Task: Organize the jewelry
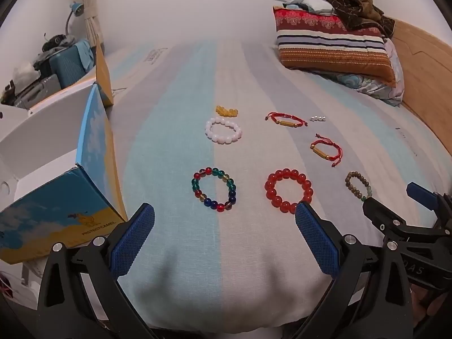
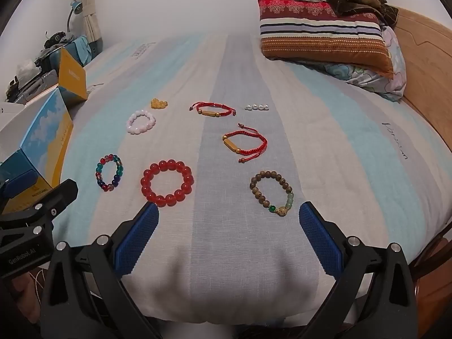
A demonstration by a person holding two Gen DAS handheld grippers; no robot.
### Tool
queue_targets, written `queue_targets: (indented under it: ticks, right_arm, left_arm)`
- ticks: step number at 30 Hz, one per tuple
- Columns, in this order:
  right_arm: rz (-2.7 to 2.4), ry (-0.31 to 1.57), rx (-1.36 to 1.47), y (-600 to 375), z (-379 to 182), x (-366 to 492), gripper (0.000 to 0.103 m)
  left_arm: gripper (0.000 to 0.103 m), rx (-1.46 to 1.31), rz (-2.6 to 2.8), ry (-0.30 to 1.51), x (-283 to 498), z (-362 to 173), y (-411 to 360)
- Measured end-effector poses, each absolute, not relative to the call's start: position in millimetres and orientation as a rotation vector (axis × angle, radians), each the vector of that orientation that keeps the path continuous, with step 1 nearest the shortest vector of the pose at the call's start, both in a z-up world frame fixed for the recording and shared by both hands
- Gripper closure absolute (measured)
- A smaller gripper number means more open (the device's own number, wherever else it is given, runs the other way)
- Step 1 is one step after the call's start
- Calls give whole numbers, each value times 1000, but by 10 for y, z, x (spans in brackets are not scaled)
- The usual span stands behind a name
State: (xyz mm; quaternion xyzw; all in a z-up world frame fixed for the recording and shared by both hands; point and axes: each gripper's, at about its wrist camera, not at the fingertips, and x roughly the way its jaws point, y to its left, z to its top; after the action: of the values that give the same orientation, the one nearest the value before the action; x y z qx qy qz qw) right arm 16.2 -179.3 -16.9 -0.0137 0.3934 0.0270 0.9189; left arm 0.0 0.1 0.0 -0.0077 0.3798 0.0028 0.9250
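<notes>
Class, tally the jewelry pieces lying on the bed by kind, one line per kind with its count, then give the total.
Big-bead bracelets: 3 (multicolour, red, white)
Red cord bracelets: 2 (far, near)
Brown wooden-bead bracelet: 1
Small bead clusters: 2 (yellow, pearl-white)
Total: 8

We held our left gripper (image 1: pixel 224 212) and right gripper (image 2: pixel 228 210) side by side, both tilted downward, jaws spread wide with nothing between the blue pads (image 1: pixel 132 243), neither touching anything.
</notes>
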Motion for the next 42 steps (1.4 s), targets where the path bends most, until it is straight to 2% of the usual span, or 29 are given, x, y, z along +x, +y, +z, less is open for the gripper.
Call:
queue_targets:
  ticks: [19, 32, 42]
  right_arm:
    - [58, 803, -26, -1782, -158, 167, 7]
    - [57, 800, -30, -1786, -154, 160, 7]
    - [55, 798, -31, -1785, -155, 148, 7]
  left_arm:
    - [6, -26, 1, 751, -10, -4, 54]
    - [6, -15, 8, 832, 32, -40, 28]
    - [6, -2, 13, 787, 20, -34, 18]
